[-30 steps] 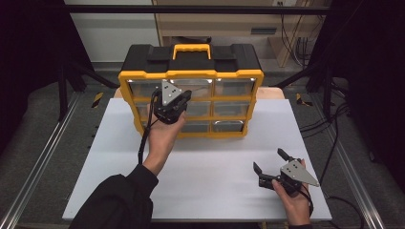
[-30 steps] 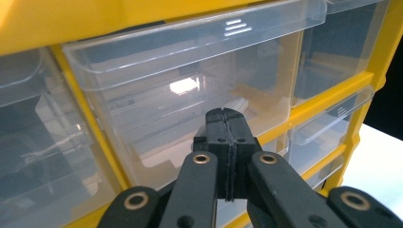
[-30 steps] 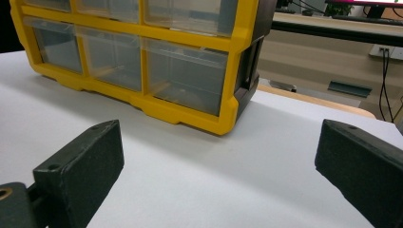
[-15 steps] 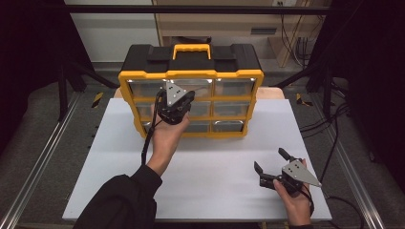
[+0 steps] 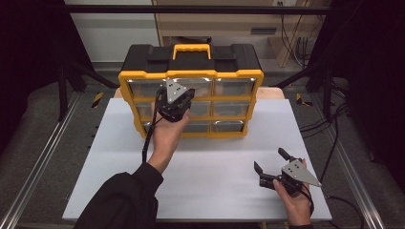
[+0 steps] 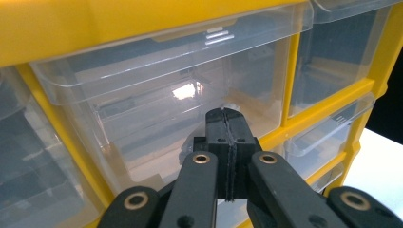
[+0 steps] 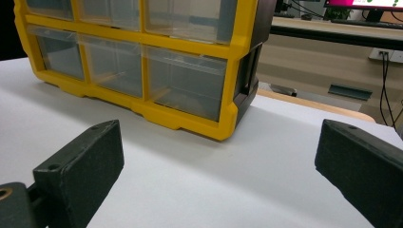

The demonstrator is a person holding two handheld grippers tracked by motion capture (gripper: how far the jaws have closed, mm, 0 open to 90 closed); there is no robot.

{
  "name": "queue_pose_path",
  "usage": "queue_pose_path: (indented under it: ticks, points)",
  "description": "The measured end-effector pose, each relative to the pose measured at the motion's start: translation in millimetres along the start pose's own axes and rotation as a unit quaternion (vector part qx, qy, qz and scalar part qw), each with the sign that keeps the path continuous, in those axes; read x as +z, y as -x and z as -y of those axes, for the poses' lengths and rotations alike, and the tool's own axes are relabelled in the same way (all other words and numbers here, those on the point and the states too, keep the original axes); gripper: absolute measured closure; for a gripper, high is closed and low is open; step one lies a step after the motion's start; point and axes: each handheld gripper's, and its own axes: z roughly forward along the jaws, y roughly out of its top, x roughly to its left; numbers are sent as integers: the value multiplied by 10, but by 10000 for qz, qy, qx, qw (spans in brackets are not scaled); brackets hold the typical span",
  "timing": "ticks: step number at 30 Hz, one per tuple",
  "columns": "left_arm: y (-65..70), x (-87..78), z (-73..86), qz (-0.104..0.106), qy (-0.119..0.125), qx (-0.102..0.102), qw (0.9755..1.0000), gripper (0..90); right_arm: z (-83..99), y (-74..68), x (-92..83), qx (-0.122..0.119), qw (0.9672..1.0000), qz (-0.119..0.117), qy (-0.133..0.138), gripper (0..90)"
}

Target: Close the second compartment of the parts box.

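A: White table (image 5: 119, 157) surface; where's the yellow organizer (image 5: 191, 76) sitting?

B: Directly ahead of your left gripper (image 6: 226, 116), jaws pressed together at its middle clear drawer (image 6: 157, 104). Your right gripper (image 5: 273, 161) gapes wide, well apart.

A black sleeve (image 5: 119, 200) covers the left forearm. Each claw — left claw (image 6: 227, 116), right claw (image 5: 272, 160) — is black, topped by a grey three-cornered plate (image 5: 175, 90), with brass-ringed pivot screws (image 6: 201, 158) and a black cable (image 5: 145, 143); the pads look rubbery, perhaps.
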Motion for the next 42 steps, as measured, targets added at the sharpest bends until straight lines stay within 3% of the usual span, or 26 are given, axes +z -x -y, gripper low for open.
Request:
queue_pose_path:
  ticks: [42]
  points:
    - [11,28,-50,-29,73,85,9999,900,-4,-1,1,-12,10000,-2,-4,25]
